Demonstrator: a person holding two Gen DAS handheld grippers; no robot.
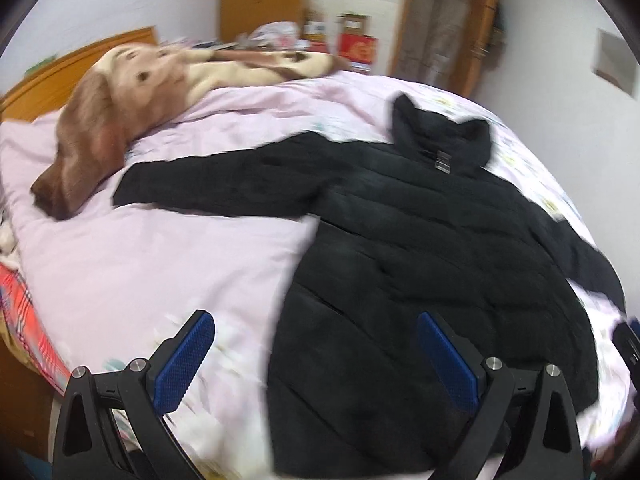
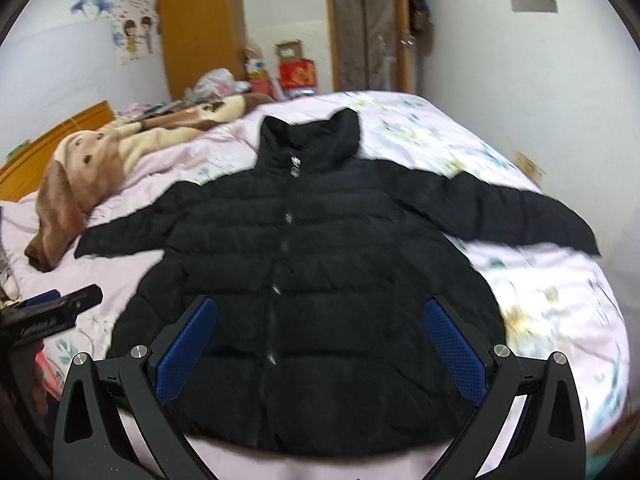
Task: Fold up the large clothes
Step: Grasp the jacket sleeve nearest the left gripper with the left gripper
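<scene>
This is a bedroom in a home: a big bed with a pink sheet (image 2: 420,120), a tall orange wooden wardrobe (image 2: 202,28), and cartoon wall stickers (image 2: 134,36).

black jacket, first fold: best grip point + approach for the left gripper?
Likely the cuff of the sleeve on the left gripper side. It lies flat, stretched away from the black jacket body on bare bedsheet; approach from outside, open jaws across the end.

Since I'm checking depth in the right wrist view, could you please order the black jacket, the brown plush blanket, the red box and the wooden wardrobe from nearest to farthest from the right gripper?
1. Black jacket, spread flat just beyond the right gripper.
2. Brown plush blanket, left, by the headboard.
3. Red box, past the bed's far edge.
4. Wooden wardrobe, against the back wall, left of the box; these last two are close.
</scene>
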